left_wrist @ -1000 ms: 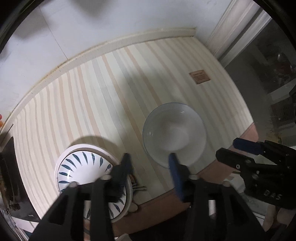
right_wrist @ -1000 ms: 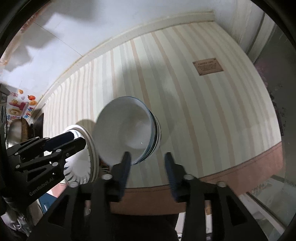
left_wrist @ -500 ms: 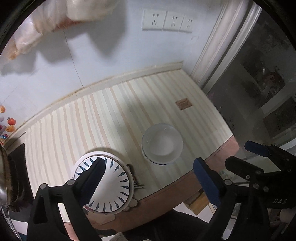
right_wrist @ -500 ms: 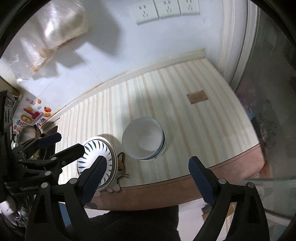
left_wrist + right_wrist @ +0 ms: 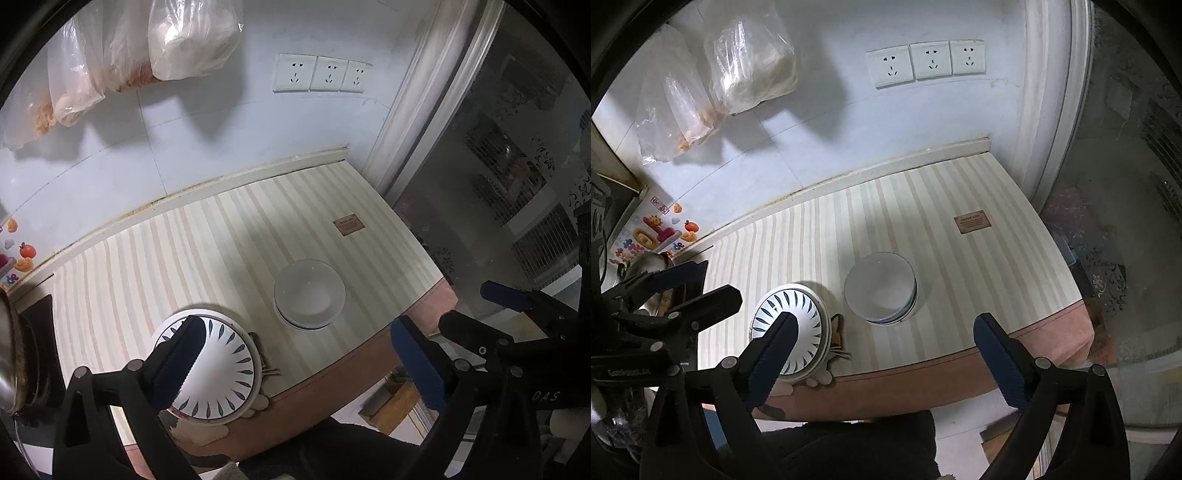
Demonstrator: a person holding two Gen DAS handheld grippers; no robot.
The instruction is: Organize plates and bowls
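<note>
A stack of white bowls [image 5: 309, 298] [image 5: 879, 291] sits near the front edge of the striped counter [image 5: 184, 258] [image 5: 923, 221]. Left of it lies a stack of white plates with blue leaf marks [image 5: 218, 373] [image 5: 798, 317]. My left gripper [image 5: 295, 328] [image 5: 709, 284] hovers high above both stacks. Its jaws are still opening, with nothing between them. My right gripper [image 5: 886, 321] [image 5: 469, 306] is also raised above the counter's front edge, jaws opening and empty. Neither gripper touches any dish.
Plastic bags [image 5: 155, 48] [image 5: 750, 70] hang on the wall beside three sockets [image 5: 321, 72]. A metal pot [image 5: 7, 354] stands at the far left on a dark stove. A glass door [image 5: 1126, 184] borders the counter's right side. A brown label [image 5: 973, 222] lies on the cloth.
Both grippers have risen and drawn back from the counter, and their jaws have spread from half shut to wide. The bowls and plates have stayed in place.
</note>
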